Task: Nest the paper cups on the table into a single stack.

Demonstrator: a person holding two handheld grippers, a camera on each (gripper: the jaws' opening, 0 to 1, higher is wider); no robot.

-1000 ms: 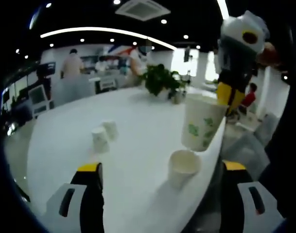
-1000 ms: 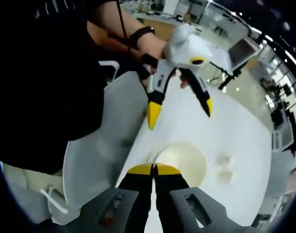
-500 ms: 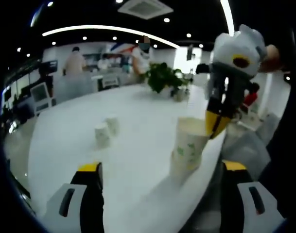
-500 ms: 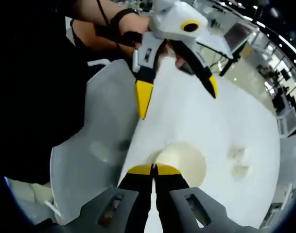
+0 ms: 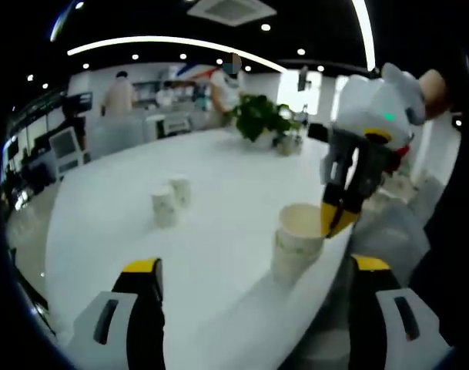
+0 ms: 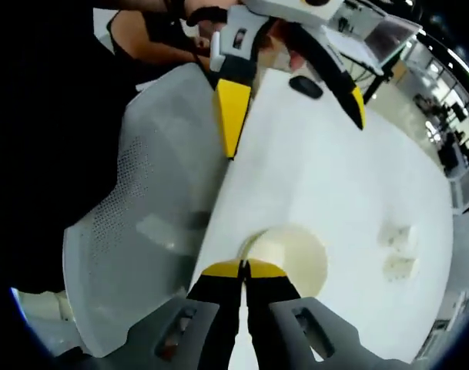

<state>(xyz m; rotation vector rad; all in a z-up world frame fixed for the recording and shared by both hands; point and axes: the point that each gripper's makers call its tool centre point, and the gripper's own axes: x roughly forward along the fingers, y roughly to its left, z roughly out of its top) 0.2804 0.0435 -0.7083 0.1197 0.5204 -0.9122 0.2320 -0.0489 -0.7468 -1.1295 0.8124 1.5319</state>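
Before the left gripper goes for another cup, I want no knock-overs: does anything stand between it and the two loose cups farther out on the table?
Nothing visible does. Bare table runs from the open left gripper to the two loose cups. The nested stack, pinched at its rim by the right gripper, stands off to the right.

Large white table (image 5: 219, 193), rounded edge, glossy top. Potted green plant (image 5: 257, 119) at its far edge. Dark ceiling with one long curved light strip (image 5: 165, 48), small round spotlights and a square air vent (image 5: 230, 11). Pale far wall; people (image 5: 120, 96) standing at a counter beyond the table. Monitor (image 5: 63, 146) at the left side. White mesh chair back (image 6: 142, 223) just beside the table's near edge.
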